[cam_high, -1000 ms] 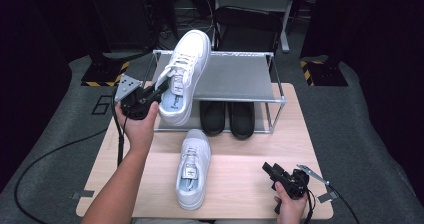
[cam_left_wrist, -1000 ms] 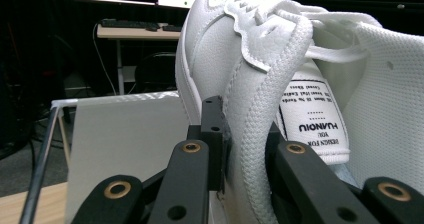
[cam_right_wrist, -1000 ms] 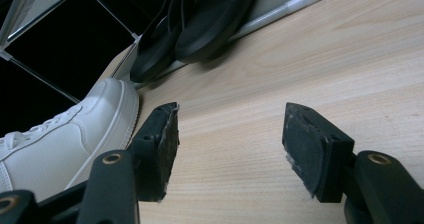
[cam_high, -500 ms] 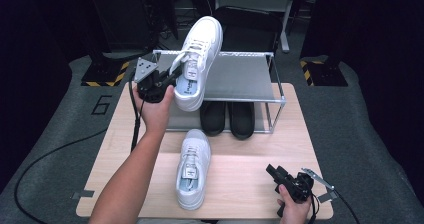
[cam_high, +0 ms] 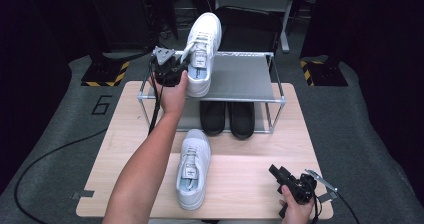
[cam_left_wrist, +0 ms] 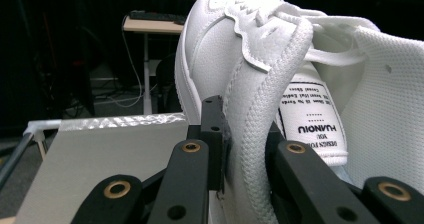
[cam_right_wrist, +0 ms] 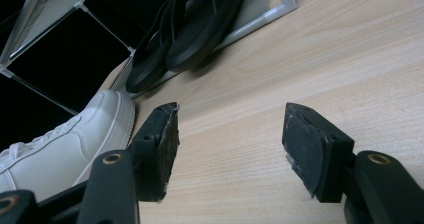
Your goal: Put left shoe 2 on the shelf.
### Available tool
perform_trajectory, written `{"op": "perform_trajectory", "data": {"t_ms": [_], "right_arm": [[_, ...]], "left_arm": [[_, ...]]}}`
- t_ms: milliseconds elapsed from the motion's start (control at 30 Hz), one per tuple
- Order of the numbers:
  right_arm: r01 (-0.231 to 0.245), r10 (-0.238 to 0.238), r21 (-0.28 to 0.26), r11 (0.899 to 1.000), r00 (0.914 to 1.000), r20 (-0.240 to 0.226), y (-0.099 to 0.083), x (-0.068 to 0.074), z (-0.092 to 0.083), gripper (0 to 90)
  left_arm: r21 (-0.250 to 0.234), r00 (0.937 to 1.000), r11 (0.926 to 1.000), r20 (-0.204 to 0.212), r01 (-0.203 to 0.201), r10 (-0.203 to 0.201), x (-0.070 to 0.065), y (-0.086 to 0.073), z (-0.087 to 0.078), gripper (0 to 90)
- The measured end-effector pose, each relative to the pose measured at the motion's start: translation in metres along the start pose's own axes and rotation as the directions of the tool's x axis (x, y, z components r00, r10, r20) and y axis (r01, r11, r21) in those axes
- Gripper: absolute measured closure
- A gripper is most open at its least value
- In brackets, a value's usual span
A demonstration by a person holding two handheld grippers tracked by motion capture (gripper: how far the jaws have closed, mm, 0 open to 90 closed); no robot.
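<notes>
My left gripper (cam_high: 175, 74) is shut on the collar of a white sneaker (cam_high: 202, 49), holding it over the left part of the metal shoe rack's top shelf (cam_high: 245, 76), toe pointing away. In the left gripper view the jaws pinch the padded collar (cam_left_wrist: 255, 149) of the white sneaker (cam_left_wrist: 220, 49). A second white sneaker (cam_high: 192, 169) lies on the wooden table (cam_high: 250, 179), toe away. My right gripper (cam_high: 280, 176) rests low at the table's front right, open and with nothing between its fingers (cam_right_wrist: 160, 144); that second sneaker (cam_right_wrist: 55, 149) lies to its left.
A pair of black slippers (cam_high: 227, 116) sits on the rack's lower level, also seen from the right gripper (cam_right_wrist: 195, 29). The rack frame (cam_high: 275, 99) stands at the table's far edge. A black cable (cam_high: 50, 154) trails over the grey floor at left.
My left hand has carried the white sneaker up and away, from beside the rack's left front to over its top shelf. The right gripper has stayed put.
</notes>
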State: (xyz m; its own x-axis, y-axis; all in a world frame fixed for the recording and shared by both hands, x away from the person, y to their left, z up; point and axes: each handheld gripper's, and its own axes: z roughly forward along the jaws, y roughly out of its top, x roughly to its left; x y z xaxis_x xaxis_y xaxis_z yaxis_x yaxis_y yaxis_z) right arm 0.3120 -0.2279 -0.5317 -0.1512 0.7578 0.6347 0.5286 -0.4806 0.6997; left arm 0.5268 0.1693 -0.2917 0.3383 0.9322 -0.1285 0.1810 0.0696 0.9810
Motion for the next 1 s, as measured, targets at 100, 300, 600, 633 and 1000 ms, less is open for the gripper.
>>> {"op": "perform_trajectory", "data": {"t_ms": [100,300,600,633,1000], "right_arm": [[-0.005,0.005,0.006,1.0,1.0,0.004,-0.001,-0.001,0.001,39.3],[-0.013,0.013,0.004,1.0,0.9999,-0.006,-0.001,-0.001,0.001,39.3],[-0.009,0.009,0.011,1.0,1.0,-0.001,-0.002,-0.003,0.002,39.2],[-0.009,0.009,0.008,1.0,0.9999,-0.006,-0.002,-0.003,0.002,39.3],[-0.024,0.024,0.007,1.0,0.9994,-0.023,-0.002,-0.003,0.002,39.3]], "left_arm": [[0.002,0.9999,0.9999,-0.003,0.017,-0.017,0.0,0.0,0.005,81.2],[0.013,0.9978,0.9977,-0.006,0.066,-0.066,-0.004,-0.002,0.015,81.1],[0.047,0.9968,0.9963,-0.038,0.072,-0.07,-0.006,-0.002,0.029,80.6],[0.055,0.9964,0.9955,-0.04,0.077,-0.075,-0.006,-0.002,0.032,80.6],[0.139,0.9904,0.9821,-0.071,0.127,-0.118,-0.008,-0.012,0.05,79.8]]}}
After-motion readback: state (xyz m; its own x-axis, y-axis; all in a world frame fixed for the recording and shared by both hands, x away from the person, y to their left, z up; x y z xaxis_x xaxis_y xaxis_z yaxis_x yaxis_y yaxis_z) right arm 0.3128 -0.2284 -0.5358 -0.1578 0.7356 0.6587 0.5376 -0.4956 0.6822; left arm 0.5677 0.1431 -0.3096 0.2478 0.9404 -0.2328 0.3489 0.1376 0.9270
